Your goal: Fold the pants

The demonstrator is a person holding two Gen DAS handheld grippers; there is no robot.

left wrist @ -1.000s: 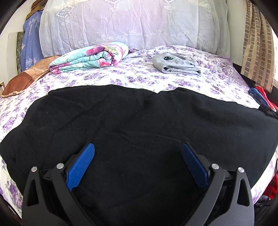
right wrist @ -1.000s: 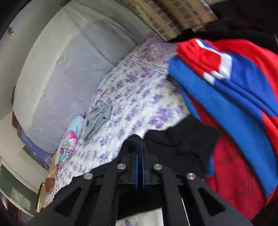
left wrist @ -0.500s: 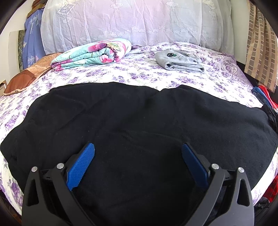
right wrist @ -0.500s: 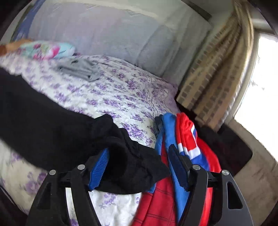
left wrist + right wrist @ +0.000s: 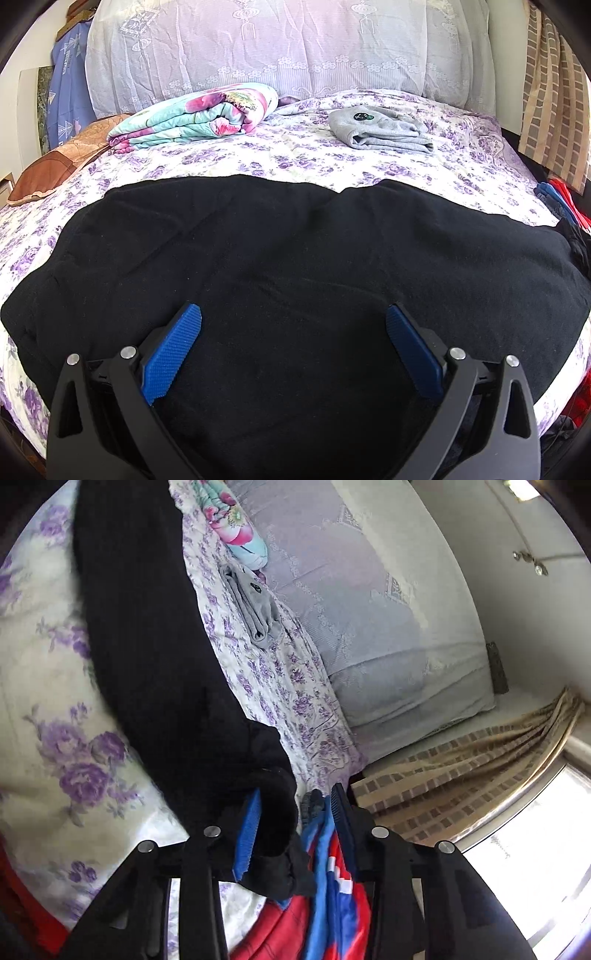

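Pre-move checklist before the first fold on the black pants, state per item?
1. Black pants spread across the bed: ok.
2. Left tongs open, over the cloth, holding nothing: ok.
3. Right tongs open around the bunched pants end: ok; cloth not clamped yet.
4. Pants end lying flat: not ok, it is bunched.
5. Red and blue garment away from the right tongs: not ok, it lies between the fingers.
6. Grey folded garment and floral blanket apart from the pants: ok.
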